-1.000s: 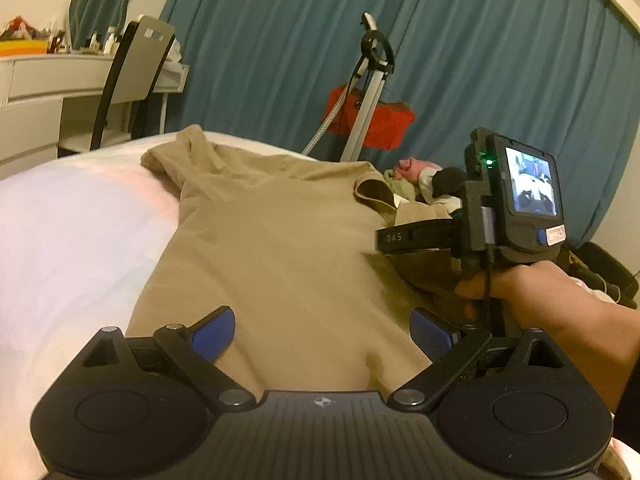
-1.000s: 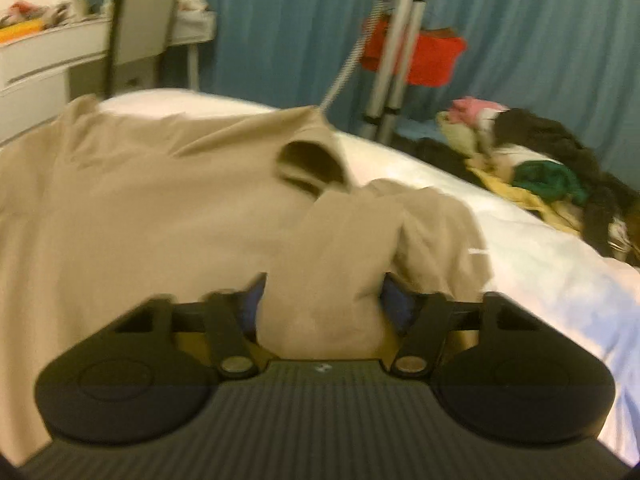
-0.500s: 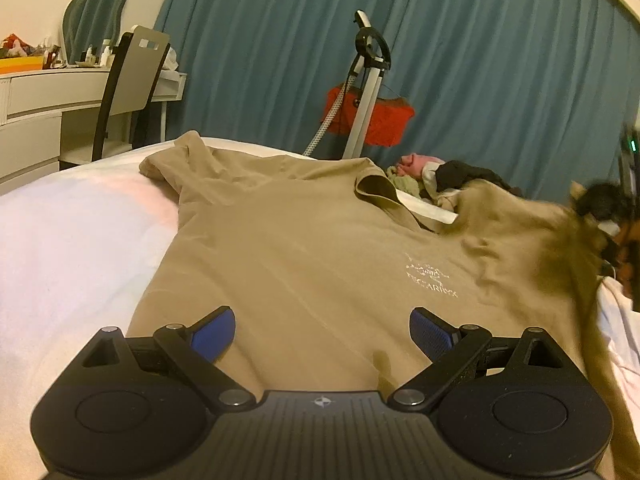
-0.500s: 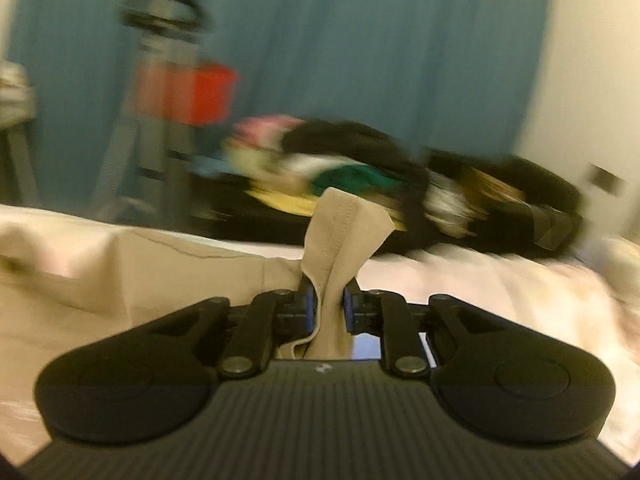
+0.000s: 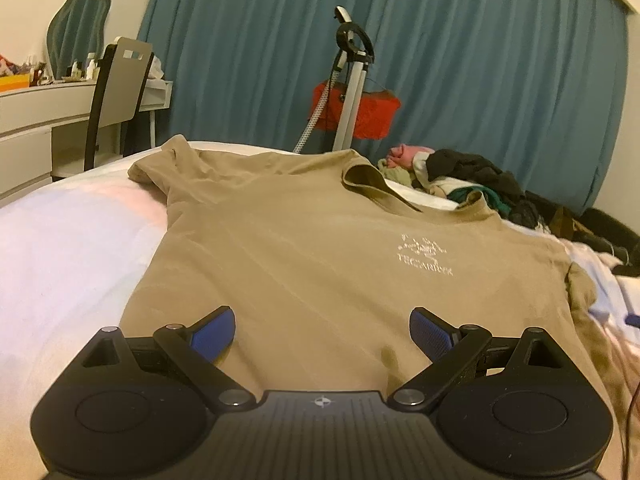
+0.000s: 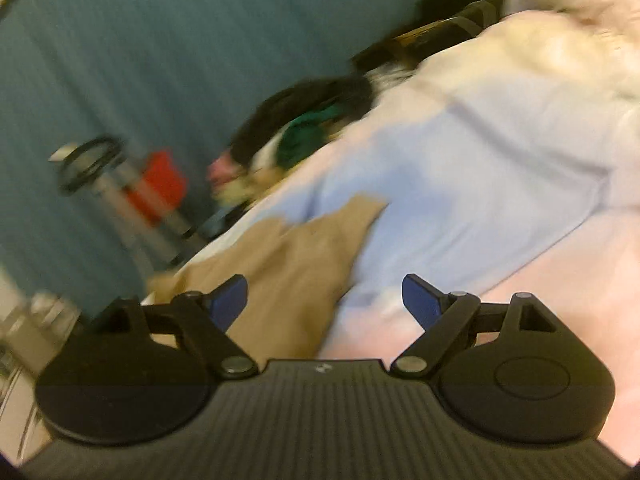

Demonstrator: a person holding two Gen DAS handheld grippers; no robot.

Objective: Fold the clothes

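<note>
Tan T-shirt (image 5: 304, 248) spread flat, front up, over the middle of the white bed (image 5: 64, 240), collar toward upper right, pale logo on the chest. Left gripper (image 5: 322, 330) low in the frame just above the shirt's hem, blue pads wide apart, nothing between them. Right gripper (image 6: 324, 300) at the bottom of a blurred, tilted view, jaws opening, pads clear of the cloth; shirt sleeve (image 6: 304, 256) lying on the bed beyond the left pad. Heap of clothes (image 5: 460, 180) upper right, before the blue curtain (image 5: 480, 60).

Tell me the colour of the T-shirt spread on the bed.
Tan, with a small white chest logo; the T-shirt shows best in the left wrist view.
</note>
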